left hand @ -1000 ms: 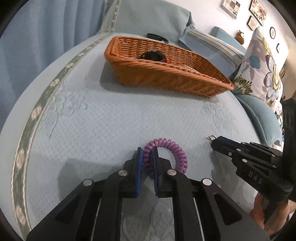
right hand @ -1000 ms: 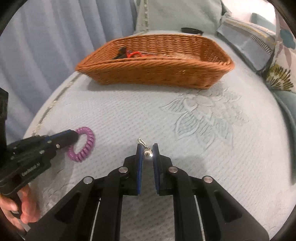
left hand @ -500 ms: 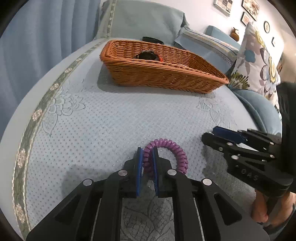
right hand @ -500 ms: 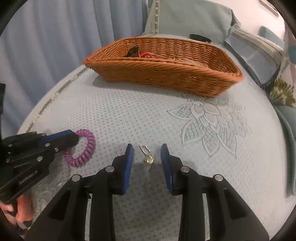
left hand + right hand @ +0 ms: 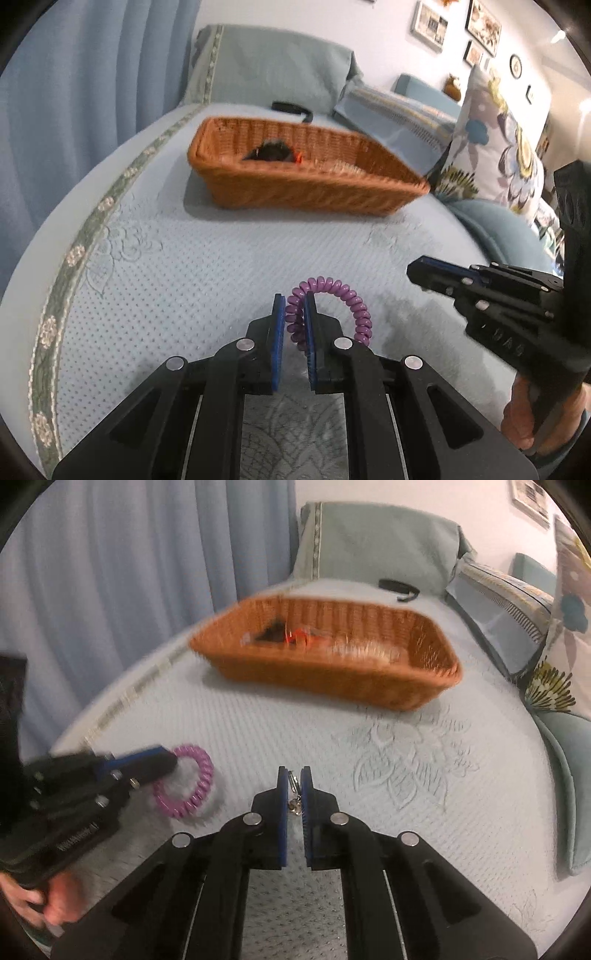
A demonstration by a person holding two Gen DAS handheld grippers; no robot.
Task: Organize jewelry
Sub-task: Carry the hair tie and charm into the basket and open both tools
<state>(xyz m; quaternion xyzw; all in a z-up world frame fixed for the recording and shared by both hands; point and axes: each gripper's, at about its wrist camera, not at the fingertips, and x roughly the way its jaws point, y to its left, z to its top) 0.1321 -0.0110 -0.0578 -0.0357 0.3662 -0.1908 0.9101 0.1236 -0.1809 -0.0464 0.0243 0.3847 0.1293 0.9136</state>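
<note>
My left gripper (image 5: 294, 306) is shut on a purple spiral bracelet (image 5: 347, 299) and holds it above the light blue bedspread; it also shows at the left of the right wrist view (image 5: 173, 762) with the bracelet (image 5: 195, 794). My right gripper (image 5: 294, 779) is shut on a small silver earring (image 5: 294, 795) and is lifted off the bedspread; it shows at the right of the left wrist view (image 5: 417, 267). A brown wicker basket (image 5: 306, 188) (image 5: 332, 672) stands ahead with dark and orange items inside.
A black strap (image 5: 399, 587) lies behind the basket. Pillows (image 5: 498, 147) and a floral cushion (image 5: 565, 646) line the right side. A blue curtain (image 5: 74, 92) hangs at the left, past the bed's edge with its green embroidered border (image 5: 85, 240).
My right gripper opened over the earring half a second ago and has now shut on it. Both grippers have risen, so the basket looks farther off and more of its inside shows.
</note>
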